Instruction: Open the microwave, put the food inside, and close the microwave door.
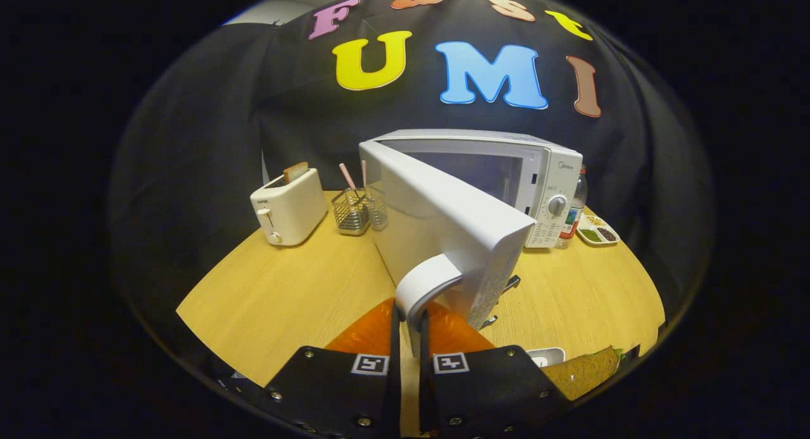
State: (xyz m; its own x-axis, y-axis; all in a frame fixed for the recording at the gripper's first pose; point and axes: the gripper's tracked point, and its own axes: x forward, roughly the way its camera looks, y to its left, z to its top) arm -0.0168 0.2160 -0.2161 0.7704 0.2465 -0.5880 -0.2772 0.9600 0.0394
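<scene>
the wooden tabletop is carrying everything here, and the biggest thing sitting on it is the white microwave, whose door is swinging wide open toward me so the cavity behind it is showing. my tool is closing narrowly on the door's curved white handle, with both fingers pressing on it from either side. to the left of the microwave, well apart from it, a white toaster is standing with a slice of bread poking up from its slot. between toaster and microwave a wire holder is keeping a couple of striped sticks upright. just to the right of the microwave's dial panel a water bottle is standing, and beside that a small divided dish is holding green and dark bits. the food, a flat wrap-like piece by the look of it, is lying on the tabletop just to the right of my fingers, near the table's front edge.
</scene>
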